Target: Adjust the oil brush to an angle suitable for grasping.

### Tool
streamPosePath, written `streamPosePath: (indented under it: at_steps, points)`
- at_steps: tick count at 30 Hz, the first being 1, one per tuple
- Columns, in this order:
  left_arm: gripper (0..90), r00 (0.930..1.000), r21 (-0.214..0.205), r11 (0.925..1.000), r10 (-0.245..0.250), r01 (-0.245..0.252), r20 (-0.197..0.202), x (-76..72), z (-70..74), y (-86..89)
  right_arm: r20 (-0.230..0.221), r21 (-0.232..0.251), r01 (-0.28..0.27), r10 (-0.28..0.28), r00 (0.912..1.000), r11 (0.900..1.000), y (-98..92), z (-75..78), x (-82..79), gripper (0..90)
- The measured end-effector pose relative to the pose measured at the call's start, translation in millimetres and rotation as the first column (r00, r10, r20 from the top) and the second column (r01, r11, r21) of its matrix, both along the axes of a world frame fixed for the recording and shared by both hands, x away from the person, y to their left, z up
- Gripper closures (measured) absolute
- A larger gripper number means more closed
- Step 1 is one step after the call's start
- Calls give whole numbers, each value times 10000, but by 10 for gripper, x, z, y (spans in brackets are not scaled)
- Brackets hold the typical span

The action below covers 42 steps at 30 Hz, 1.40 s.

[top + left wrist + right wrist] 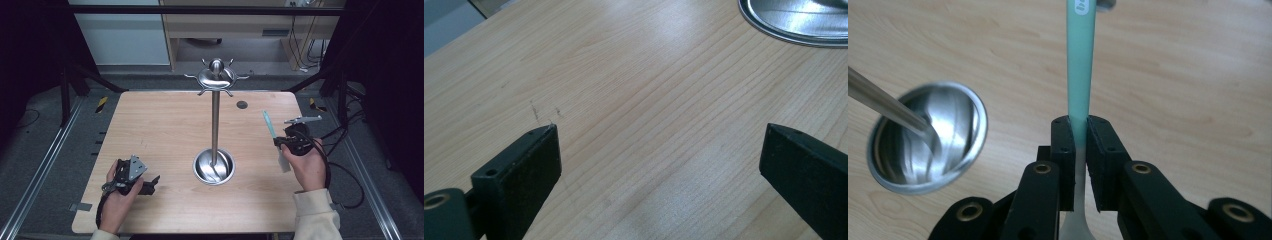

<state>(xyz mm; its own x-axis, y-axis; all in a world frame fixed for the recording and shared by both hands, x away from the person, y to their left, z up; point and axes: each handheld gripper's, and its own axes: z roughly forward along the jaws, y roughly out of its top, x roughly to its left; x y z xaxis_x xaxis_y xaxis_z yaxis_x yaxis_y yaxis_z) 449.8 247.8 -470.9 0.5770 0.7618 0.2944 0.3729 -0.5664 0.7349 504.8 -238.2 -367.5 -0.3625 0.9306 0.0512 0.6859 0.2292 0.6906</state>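
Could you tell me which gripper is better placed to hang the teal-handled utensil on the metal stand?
The right. The right gripper is shut on the utensil, lifted off the table beside the stand. The left gripper rests open on the table, holding nothing.

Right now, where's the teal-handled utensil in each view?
High view: teal-handled utensil at right, clamped in the right gripper above the table.
Left gripper view: not in it.
Right gripper view: utensil rises from centre, between the shut jaws.
Shared landmark: round steel base of the stand.
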Motion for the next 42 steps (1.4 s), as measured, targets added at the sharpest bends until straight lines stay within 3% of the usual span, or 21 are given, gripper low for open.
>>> streamPosePath:
  at_steps: [1, 3, 6, 7, 10, 14, 15, 20, 23, 24, 42]
  points:
    - [28, 10000, 5, 10000, -2, 2, 0, 0, 0, 0, 458, 175, -75, 67, 9989, 9998, 10, 96, -44, 827]
    - [28, 10000, 8, 10000, 5, -5, -9, -1, 1, 2, 643, 245, -138, 122, 9979, 9996, 14, 139, -63, 827]
    - [28, 10000, -13, 10000, 24, -24, -6, -3, 4, 8, 1241, 598, -267, 192, 9921, 9979, 16, 261, -128, 827]
    - [27, 10000, -21, 10000, 14, -14, -13, -2, 4, 9, 1616, 865, -349, 205, 9866, 9956, 12, 340, -173, 827]
    - [28, 10000, -19, 10000, 12, -12, -9, 0, 2, 5, 1919, 1137, -409, 184, 9812, 9927, 5, 412, -221, 827]
    - [28, 10000, 62, 10000, -31, 31, -13, -2, 4, 2, 2749, 1595, -672, 210, 9612, 9849, -22, 565, -323, 827]
    - [28, 10000, 12, 10000, -15, 15, -3, -2, 1, 1, 2749, 1595, -672, 210, 9612, 9849, -22, 565, -323, 827]
    - [28, 10000, 18, 10000, 9, -9, -6, -1, 1, 1, 3285, 1972, -770, 82, 9445, 9773, -53, 652, -394, 828]
    - [28, 10000, 16, 10000, 6, -6, -4, -1, 1, 1, 3403, 2096, -823, 62, 9403, 9743, -61, 664, -405, 828]
    - [28, 10000, 15, 10000, 7, -7, -2, -1, 1, 1, 3549, 2210, -883, 43, 9349, 9713, -62, 682, -422, 828]
    - [28, 10000, 92, 10000, -17, 17, 13, -4, 8, 6, 4512, 2352, -1389, 185, 8922, 9620, -40, 899, -622, 827]
